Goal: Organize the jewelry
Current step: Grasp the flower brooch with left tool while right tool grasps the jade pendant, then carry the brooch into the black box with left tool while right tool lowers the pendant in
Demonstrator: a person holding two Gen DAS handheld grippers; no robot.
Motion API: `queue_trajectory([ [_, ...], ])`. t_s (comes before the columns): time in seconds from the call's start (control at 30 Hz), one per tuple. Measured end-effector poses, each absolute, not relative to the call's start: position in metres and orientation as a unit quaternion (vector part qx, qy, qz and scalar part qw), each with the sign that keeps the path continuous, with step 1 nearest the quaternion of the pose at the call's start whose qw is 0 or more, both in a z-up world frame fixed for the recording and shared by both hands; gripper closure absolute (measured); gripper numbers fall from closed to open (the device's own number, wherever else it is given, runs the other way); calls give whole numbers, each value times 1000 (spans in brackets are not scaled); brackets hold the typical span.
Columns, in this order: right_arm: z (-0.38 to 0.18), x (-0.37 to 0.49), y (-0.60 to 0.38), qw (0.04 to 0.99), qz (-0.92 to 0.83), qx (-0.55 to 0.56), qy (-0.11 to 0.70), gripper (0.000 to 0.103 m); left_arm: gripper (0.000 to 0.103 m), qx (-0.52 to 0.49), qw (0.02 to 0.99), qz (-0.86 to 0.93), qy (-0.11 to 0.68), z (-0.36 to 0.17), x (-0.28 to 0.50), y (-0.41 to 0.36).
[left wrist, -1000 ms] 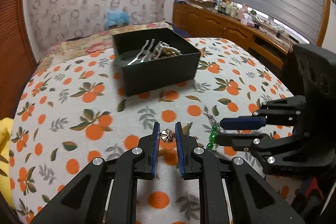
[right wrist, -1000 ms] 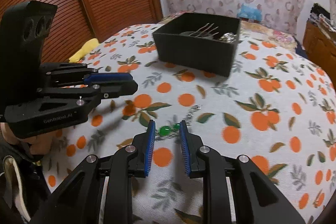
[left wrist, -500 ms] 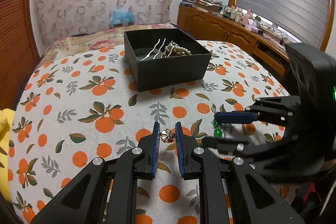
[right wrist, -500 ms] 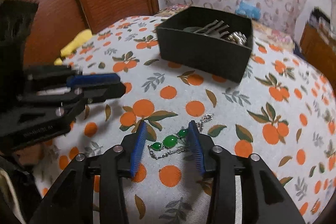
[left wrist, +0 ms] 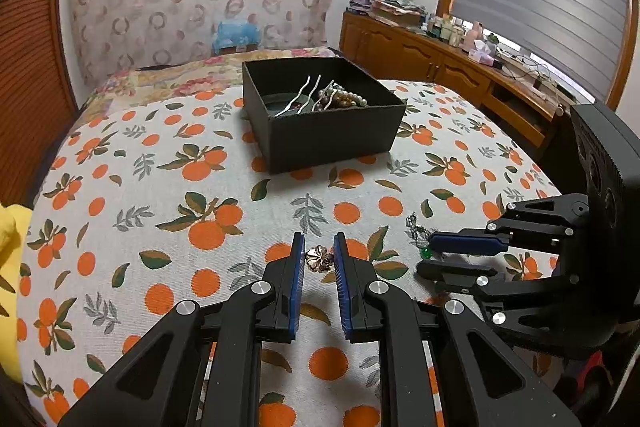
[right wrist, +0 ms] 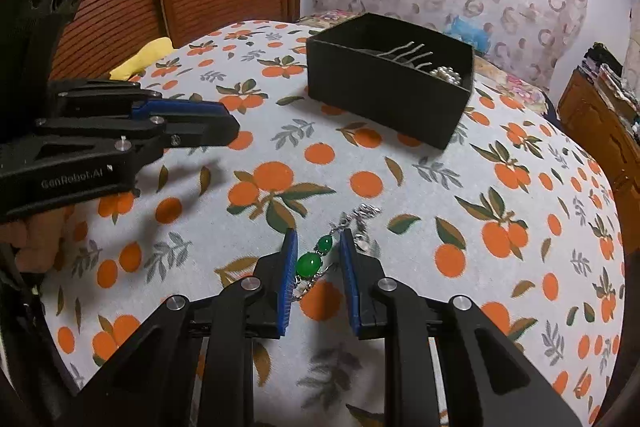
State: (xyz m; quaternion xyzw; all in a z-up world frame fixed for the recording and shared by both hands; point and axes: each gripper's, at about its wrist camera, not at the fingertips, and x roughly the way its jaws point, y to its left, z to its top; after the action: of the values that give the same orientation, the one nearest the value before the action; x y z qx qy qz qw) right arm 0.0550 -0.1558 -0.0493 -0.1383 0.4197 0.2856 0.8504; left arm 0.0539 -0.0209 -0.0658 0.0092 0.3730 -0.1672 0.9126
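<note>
Orange-printed cloth (left wrist: 132, 195) covers the rounded surface on which everything lies, with patterned fabric hung behind it and slatted wooden doors to one side. Near the far edge sits a black box (left wrist: 332, 143) whose inside is only partly visible: wavy silver hairpins (left wrist: 306, 97) and a cluster of pearl beads (left wrist: 352, 99) show above the rim, while whatever lies deeper is hidden by the near wall.

The left gripper (left wrist: 319, 259) hovers low over the cloth, its blue pads pinching a small bronze flower-shaped piece (left wrist: 319, 258). Its details are too small to make out, so whether it is a brooch or an earring cannot be told.

The right gripper (right wrist: 316, 255) has a green-stone bracelet (right wrist: 310, 261) between its fingers. Its jaws have just been closing, and the larger green stone sits against the left pad, but a gap shows beside the right pad, so a firm grip cannot be confirmed. The silver chain trails forward onto the cloth towards the clasp end (right wrist: 366, 213), and part of it runs down out of sight between the fingers. In the left wrist view only a single green bead (left wrist: 426, 253) peeks out beside the right gripper's fingers. A fold of yellow fabric (right wrist: 148, 53) is cut off by the table edge.
</note>
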Motion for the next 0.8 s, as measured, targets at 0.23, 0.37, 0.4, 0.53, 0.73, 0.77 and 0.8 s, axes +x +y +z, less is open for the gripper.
queue_trajectory([
  [0.23, -48, 54, -162, 847, 289, -150, 421, 90, 89, 9, 913, -167, 373, -66, 54, -22],
  [0.37, -44, 55, -165, 850, 290, -142, 416, 91, 89, 11, 912, -168, 374, -65, 54, -24],
  [0.4, -41, 55, -167, 852, 290, -138, 413, 91, 89, 11, 912, -168, 374, -65, 54, -24],
  [0.53, -26, 58, -171, 859, 294, -128, 398, 91, 89, 12, 913, -168, 372, -64, 54, -25],
  [0.73, 9, 67, -176, 874, 298, -124, 364, 91, 89, 21, 916, -166, 365, -54, 63, -27],
  [0.77, 12, 69, -177, 875, 298, -124, 360, 91, 89, 22, 917, -166, 363, -51, 65, -27],
  [0.8, 19, 72, -177, 877, 298, -125, 355, 91, 89, 22, 918, -166, 361, -49, 68, -27],
])
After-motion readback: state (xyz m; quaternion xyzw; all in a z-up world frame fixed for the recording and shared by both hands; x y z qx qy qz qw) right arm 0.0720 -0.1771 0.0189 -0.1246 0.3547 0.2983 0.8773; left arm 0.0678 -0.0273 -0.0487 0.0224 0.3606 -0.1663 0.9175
